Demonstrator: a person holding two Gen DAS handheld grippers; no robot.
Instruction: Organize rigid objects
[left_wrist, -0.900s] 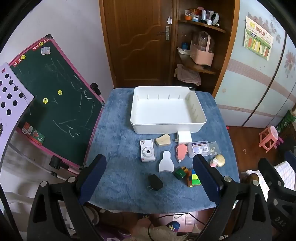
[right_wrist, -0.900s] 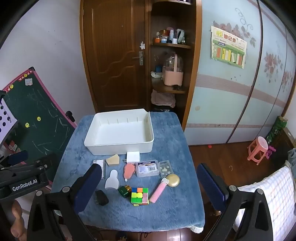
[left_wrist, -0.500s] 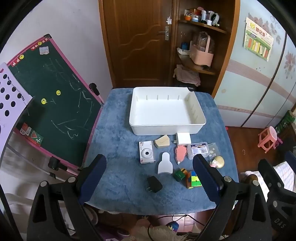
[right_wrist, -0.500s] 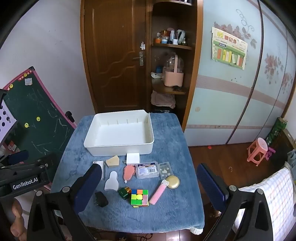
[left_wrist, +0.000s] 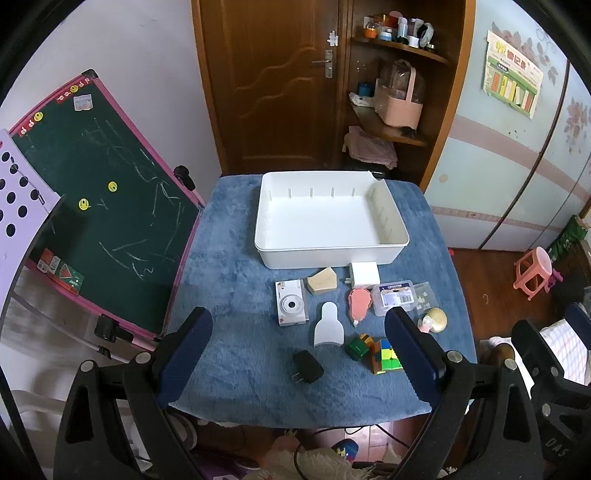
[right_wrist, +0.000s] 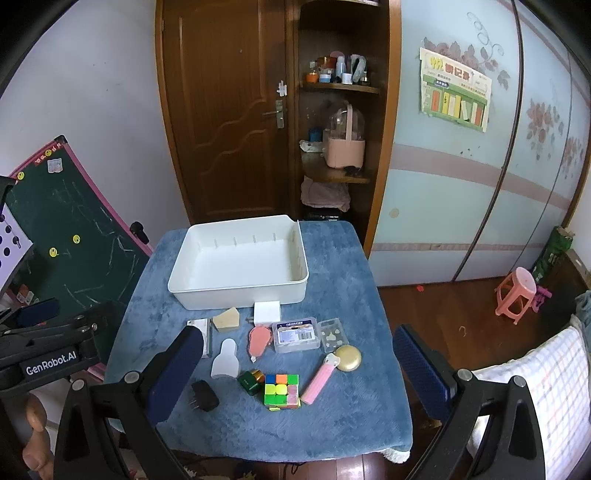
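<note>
An empty white bin sits at the back of a blue-covered table. In front of it lie small objects: white toy camera, beige wedge, white charger block, pink tape dispenser, clear box, white scraper, black plug, green cube, colour puzzle cube, pink-handled gold mirror. My left gripper and right gripper are both open and empty, held above the table's near edge.
A green chalkboard easel stands left of the table. A wooden door and corner shelf are behind it. A pink stool stands on the floor at right. A checked cloth lies at lower right.
Both grippers have drifted slightly; the table shifts a little in the views. Nothing on the table has moved and both stay open.
</note>
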